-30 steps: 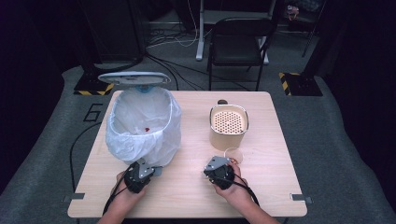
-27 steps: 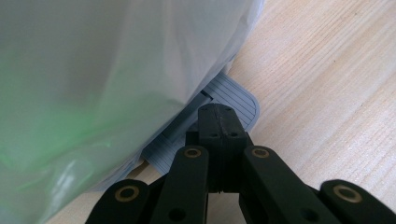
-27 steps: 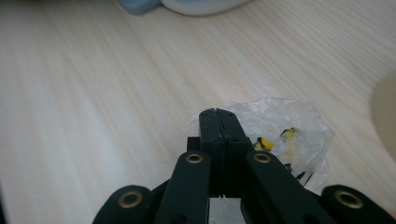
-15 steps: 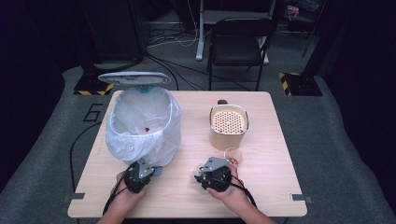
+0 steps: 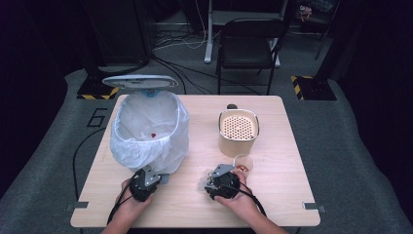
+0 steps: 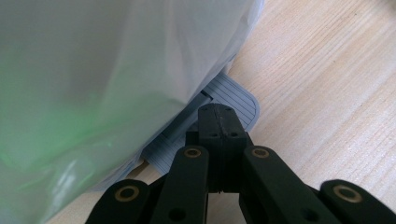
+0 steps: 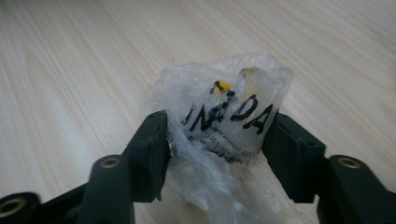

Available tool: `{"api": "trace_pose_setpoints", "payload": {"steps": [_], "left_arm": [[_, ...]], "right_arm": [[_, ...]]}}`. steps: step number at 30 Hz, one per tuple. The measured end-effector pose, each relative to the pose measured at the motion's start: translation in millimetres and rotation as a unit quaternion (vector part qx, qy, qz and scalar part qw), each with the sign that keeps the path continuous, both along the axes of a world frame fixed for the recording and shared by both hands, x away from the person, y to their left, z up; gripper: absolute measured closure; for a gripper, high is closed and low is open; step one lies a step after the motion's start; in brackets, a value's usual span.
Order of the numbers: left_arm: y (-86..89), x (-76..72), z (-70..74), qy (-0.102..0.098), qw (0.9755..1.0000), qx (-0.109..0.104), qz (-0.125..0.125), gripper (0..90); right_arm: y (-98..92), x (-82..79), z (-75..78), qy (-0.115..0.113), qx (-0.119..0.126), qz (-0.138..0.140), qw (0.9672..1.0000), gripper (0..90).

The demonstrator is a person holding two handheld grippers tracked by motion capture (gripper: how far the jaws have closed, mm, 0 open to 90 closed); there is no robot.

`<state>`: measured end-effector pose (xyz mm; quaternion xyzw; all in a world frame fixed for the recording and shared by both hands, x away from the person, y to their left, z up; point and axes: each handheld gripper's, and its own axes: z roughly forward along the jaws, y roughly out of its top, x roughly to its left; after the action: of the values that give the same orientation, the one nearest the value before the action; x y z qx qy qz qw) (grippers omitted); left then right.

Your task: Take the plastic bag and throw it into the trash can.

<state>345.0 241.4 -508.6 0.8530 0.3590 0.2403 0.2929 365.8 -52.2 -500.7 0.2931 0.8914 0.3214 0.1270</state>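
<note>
A crumpled clear plastic wrapper (image 7: 224, 116) with black lettering lies on the wooden table (image 7: 70, 56), left of a small clear cup (image 5: 243, 163). My right gripper (image 7: 217, 135) sits low over the wrapper (image 5: 201, 181). Its jaws have just been opening and now stand on either side of the wrapper without squeezing it. My left gripper (image 6: 218, 114) is shut, its tips on the grey ribbed pedal (image 6: 238, 98) at the foot of the bin. The bin (image 5: 148, 131) is lined with a white bag and its lid (image 5: 140, 81) stands raised.
A beige container with a perforated top (image 5: 238, 130) stands right of the bin, just behind the cup. The white bag (image 6: 93, 70) bulges out close above the left gripper. A black chair (image 5: 248, 44) stands beyond the table's far edge.
My right gripper has shifted left and down, away from the cup and onto the wrapper, and its jaws have gone from shut to apart. The left gripper has stayed on the pedal.
</note>
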Motion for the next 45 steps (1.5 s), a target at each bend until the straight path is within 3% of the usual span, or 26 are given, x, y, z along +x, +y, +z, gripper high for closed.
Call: {"api": "trace_pose_setpoints", "payload": {"steps": [3, 7, 10, 11, 16, 21, 33, 38, 45], "left_arm": [[0.0, 0.0, 0.1, 0.000, 1.0000, 0.000, 0.000, 90.0], [-0.3, 0.0, -0.2, -0.001, 1.0000, 0.000, 0.000, 90.0], [-0.4, 0.0, -0.2, -0.001, 1.0000, 0.000, 0.000, 90.0], [-0.4, 0.0, -0.2, -0.001, 1.0000, 0.000, 0.000, 90.0], [0.7, 1.2, 0.7, -0.001, 1.0000, 0.005, -0.004, 90.0], [0.6, 1.5, 0.9, -0.001, 1.0000, 0.006, -0.005, 90.0], [0.4, 0.8, 1.0, 0.009, 1.0000, -0.003, 0.000, 90.0], [0.9, 1.4, 0.9, 0.000, 1.0000, 0.005, -0.004, 90.0], [0.7, 1.3, 0.8, -0.001, 1.0000, 0.007, -0.004, 90.0]], "right_arm": [[1.1, -0.9, 1.1, -0.002, 0.004, 0.007, 1.0000, 60.0], [2.6, -4.5, 8.9, -0.013, 0.010, 0.023, 0.9996, 66.0], [2.9, -6.4, 19.4, -0.021, 0.014, 0.035, 0.9991, 66.8], [4.2, -8.2, 23.7, -0.016, 0.022, 0.029, 0.9992, 66.8], [7.0, -10.6, 47.7, -0.010, 0.032, 0.053, 0.9980, 66.8], [9.5, -10.5, 75.5, -0.014, 0.048, 0.062, 0.9968, 66.7], [11.0, 0.2, 136.6, -0.028, 0.074, 0.078, 0.9939, 66.8], [14.2, 10.3, 163.4, -0.039, 0.079, 0.085, 0.9925, 66.7], [19.9, 20.5, 183.5, -0.047, 0.081, 0.088, 0.9917, 66.7]]}}
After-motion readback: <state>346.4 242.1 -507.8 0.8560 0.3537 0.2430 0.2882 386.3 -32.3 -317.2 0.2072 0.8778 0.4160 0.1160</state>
